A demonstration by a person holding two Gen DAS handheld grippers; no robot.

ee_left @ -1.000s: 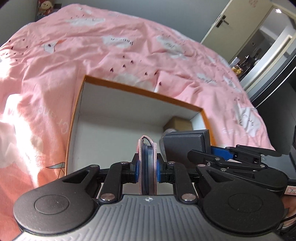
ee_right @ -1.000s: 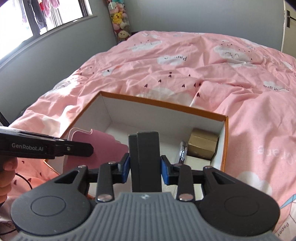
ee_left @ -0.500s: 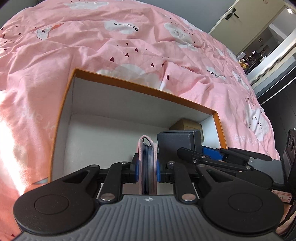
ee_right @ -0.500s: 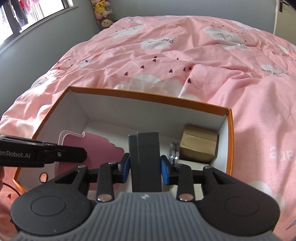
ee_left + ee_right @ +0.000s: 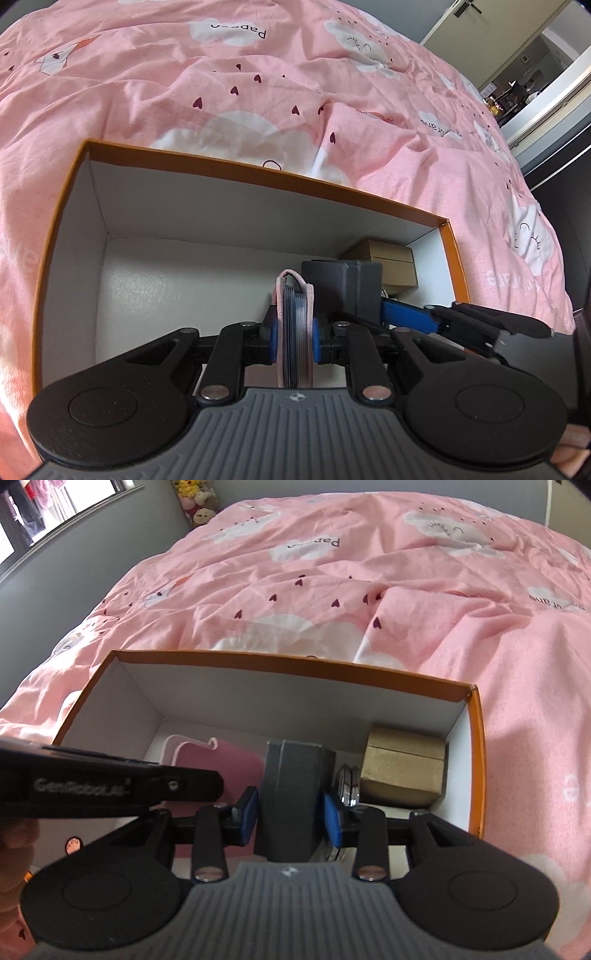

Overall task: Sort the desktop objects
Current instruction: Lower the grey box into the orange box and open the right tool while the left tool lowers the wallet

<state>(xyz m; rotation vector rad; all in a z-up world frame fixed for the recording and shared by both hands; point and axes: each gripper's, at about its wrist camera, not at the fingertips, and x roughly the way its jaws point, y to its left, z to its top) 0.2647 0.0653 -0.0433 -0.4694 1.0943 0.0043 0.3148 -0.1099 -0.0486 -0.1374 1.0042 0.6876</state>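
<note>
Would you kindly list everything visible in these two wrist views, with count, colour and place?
box: one, orange outside, white inside, on the bed
bedspread: one, pink with clouds and hearts, under the box
small carton: one, tan, box's right corner
grey block: one, dark grey, between the right tool's pads
pink pouch: one, clamped edge-on in the left tool
plush toys: several, far corner
left tool: shut on the pouch
right tool: opening around the block

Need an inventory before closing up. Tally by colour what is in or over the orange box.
Pink: 1, the pink notebook clamped in the left tongs
Dark grey: 1, the grey block between the opening right tongs
Tan: 1, the tan box
Silver: 1, the metal piece
Total: 4
</note>
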